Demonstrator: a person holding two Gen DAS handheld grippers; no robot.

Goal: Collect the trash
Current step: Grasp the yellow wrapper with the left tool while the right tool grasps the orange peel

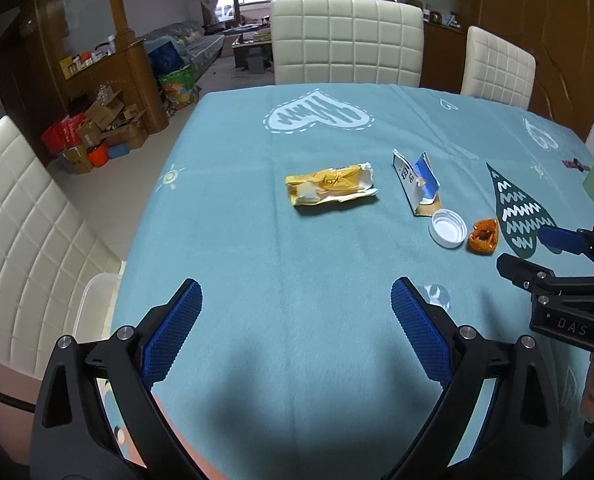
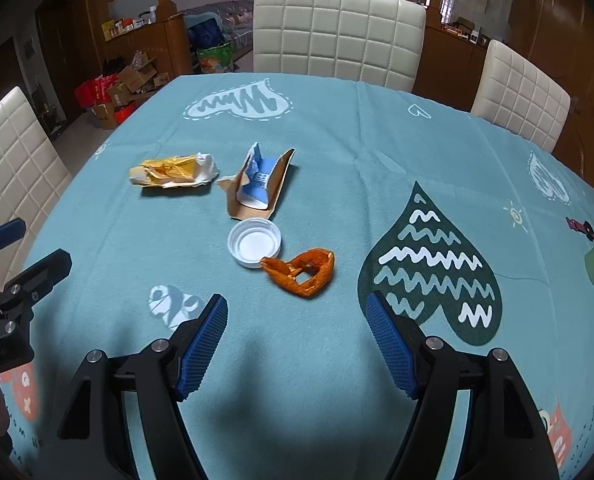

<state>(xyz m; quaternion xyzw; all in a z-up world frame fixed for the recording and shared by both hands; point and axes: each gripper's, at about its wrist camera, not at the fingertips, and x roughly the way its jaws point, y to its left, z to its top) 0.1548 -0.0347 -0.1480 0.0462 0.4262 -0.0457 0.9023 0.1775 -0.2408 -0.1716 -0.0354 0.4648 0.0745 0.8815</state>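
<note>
Hovering released and empty above the bench (image 2: 497, 148), both the left tool (image 1: 297, 332) and right tool (image 2: 297, 344) face the wrapper (image 2: 173, 172), torn carton (image 2: 257, 184), cap (image 2: 254, 247) and peel (image 2: 303, 272), presumably lining up a first pick.

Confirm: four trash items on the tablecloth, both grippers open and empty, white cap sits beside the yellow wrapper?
Not quite. The white cap lies beside the orange peel, just in front of the torn blue carton; the yellow wrapper lies apart from it. The right wrist view shows this. The left gripper and right gripper are open and empty.
</note>
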